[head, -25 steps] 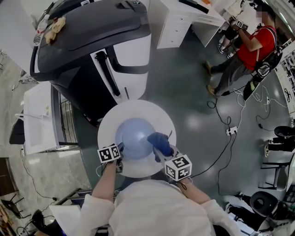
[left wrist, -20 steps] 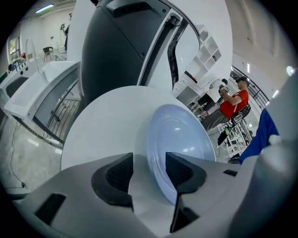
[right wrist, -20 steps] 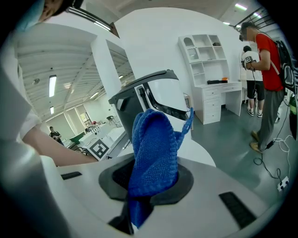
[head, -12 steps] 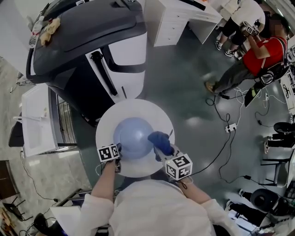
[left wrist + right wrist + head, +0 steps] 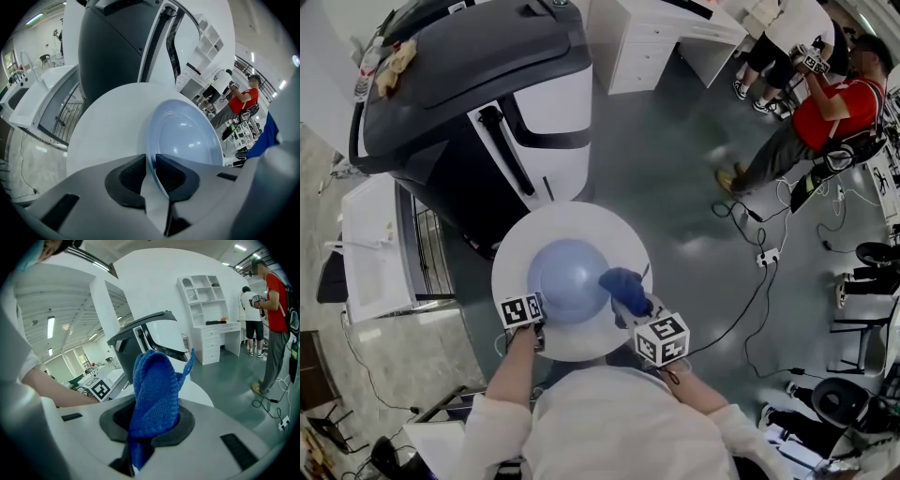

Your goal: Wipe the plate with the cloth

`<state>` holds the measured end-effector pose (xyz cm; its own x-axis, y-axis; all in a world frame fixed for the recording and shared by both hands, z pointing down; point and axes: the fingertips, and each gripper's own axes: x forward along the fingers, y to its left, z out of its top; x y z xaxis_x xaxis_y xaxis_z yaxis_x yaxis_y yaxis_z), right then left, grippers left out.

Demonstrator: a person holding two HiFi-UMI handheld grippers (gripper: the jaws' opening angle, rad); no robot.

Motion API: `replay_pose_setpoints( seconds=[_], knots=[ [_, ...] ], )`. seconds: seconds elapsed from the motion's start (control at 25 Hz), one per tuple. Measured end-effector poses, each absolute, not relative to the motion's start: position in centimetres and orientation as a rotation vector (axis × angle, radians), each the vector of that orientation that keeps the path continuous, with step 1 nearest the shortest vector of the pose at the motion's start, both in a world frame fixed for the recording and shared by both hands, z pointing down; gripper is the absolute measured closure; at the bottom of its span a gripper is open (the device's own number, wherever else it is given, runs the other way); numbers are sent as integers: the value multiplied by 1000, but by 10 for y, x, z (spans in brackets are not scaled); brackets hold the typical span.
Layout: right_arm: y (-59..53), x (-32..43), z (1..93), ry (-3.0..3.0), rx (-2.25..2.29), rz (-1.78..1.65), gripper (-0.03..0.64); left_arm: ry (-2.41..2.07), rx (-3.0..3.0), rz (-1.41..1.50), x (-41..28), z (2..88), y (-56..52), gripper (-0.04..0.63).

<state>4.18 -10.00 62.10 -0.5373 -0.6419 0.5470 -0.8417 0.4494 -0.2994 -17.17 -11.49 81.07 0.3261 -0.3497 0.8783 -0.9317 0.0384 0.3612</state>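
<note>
Plate (image 5: 567, 279), pale blue, sits in the middle of the round white table (image 5: 572, 220); only your head view takes in both whole. In that view the blue knitted cloth (image 5: 623, 284) lies over the plate's right edge, but you cannot tell from there whether it touches the plate.

Your right gripper (image 5: 154, 422) is just off the plate's near right side. Only the right gripper view shows its hold: the fingers are pinched on the cloth's lower part, and the rest stands up past them in a fold.

Your left gripper (image 5: 151, 161) is at the plate's near left edge. The head view hides its fingers (image 5: 125, 176) under the marker cube. The left gripper view shows they have just been closing and now clamp the plate's rim, which runs between them.
</note>
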Motion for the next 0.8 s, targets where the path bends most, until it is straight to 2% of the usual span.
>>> replay_pose_setpoints(
  seconds=[0.04,0.4,0.8],
  knots=[
    [-100,42,621,-2351,1260,781,531,-1219,1518,673,-171,810,-115,519],
    [-100,45,616,-2353,1269,775,531,-1205,1416,431,-171,803,-119,552],
    [-105,40,612,-2381,1252,760,531,-1231,1448,368,-175,786,-126,554]
  ],
)
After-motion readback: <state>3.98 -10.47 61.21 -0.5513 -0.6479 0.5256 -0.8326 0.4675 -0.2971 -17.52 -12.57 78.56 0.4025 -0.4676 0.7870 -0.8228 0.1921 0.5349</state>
